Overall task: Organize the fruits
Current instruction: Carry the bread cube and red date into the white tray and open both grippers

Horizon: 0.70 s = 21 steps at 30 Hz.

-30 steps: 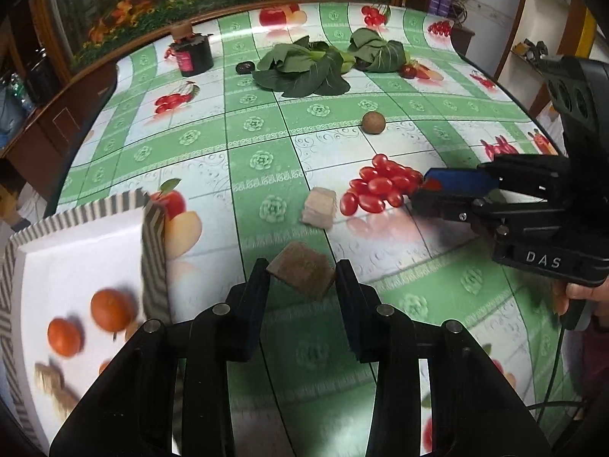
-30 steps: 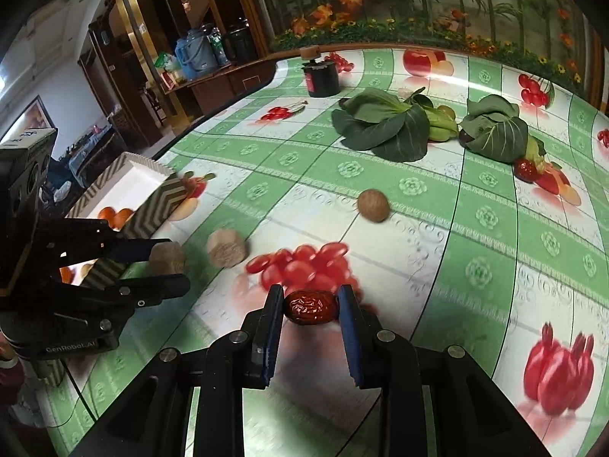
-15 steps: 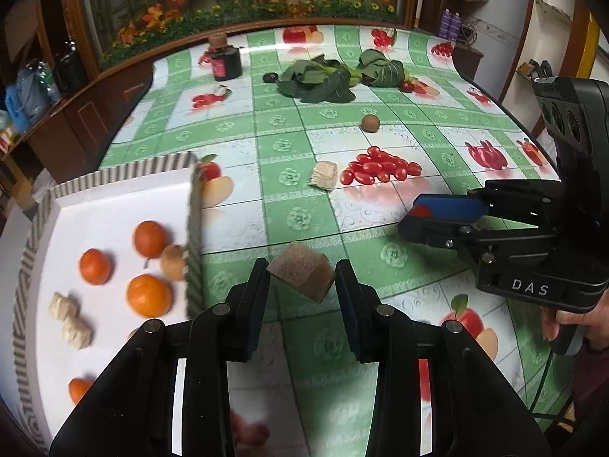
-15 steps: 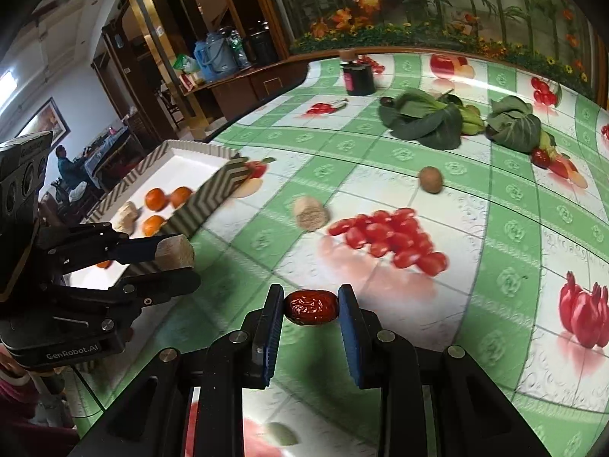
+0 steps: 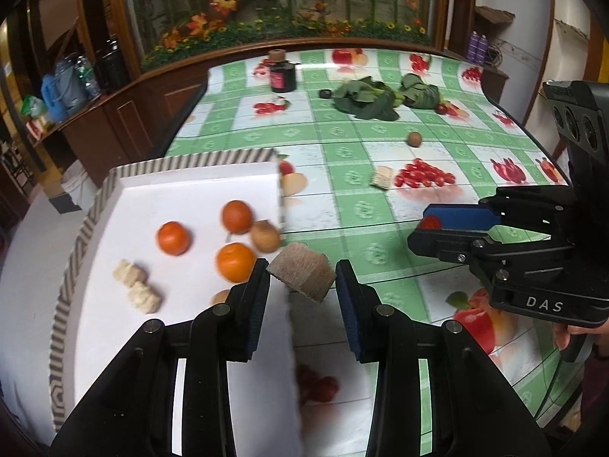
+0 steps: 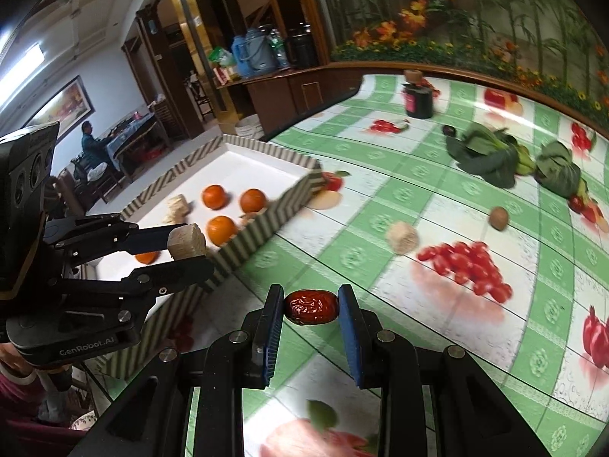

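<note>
tray wall (image 6: pixel 266 224) ahead, tablecloth (image 6: pixel 437 190) open — greens (image 6: pixel 491 156) far

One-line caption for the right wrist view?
Right gripper grips a red date beside the striped tray.

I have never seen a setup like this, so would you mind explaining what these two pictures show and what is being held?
A person holds two hand-held grippers, each with a fisheye camera looking along its fingers; one picture per gripper. The left gripper is shut on a tan fibrous chunk at the edge of the striped white tray, which holds oranges. The right gripper is shut on a red date above the green checked tablecloth. Another chunk, a brown round fruit, leafy greens and a dark jar lie there.
</note>
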### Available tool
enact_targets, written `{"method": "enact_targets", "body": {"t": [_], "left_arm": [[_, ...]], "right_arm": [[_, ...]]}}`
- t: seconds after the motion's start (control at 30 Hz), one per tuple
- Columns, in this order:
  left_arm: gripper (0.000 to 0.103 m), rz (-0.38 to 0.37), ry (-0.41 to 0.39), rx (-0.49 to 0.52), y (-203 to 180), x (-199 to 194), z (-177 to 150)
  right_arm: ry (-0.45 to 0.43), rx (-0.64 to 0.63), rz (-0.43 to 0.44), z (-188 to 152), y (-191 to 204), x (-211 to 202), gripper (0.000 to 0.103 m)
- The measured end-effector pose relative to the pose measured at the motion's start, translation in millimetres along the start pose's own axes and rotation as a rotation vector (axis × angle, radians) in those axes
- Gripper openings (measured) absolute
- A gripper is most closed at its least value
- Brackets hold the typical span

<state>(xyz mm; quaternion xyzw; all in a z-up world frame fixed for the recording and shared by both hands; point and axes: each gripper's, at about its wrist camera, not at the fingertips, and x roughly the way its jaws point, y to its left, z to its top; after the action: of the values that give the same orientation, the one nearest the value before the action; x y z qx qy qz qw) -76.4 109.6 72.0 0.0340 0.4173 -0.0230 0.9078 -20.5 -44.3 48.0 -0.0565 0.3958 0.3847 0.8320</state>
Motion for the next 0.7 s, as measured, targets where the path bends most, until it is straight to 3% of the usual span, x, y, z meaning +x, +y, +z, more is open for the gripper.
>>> {"method": "enact_targets", "body": {"t": [0.7], "left_arm": [[0.035,0.107,0.01,-0.242,122.3,-22.5,-33.9]], "right_arm": [[0.055,-0.151,0.084,27.5,76.4,41.0,0.028]]}}
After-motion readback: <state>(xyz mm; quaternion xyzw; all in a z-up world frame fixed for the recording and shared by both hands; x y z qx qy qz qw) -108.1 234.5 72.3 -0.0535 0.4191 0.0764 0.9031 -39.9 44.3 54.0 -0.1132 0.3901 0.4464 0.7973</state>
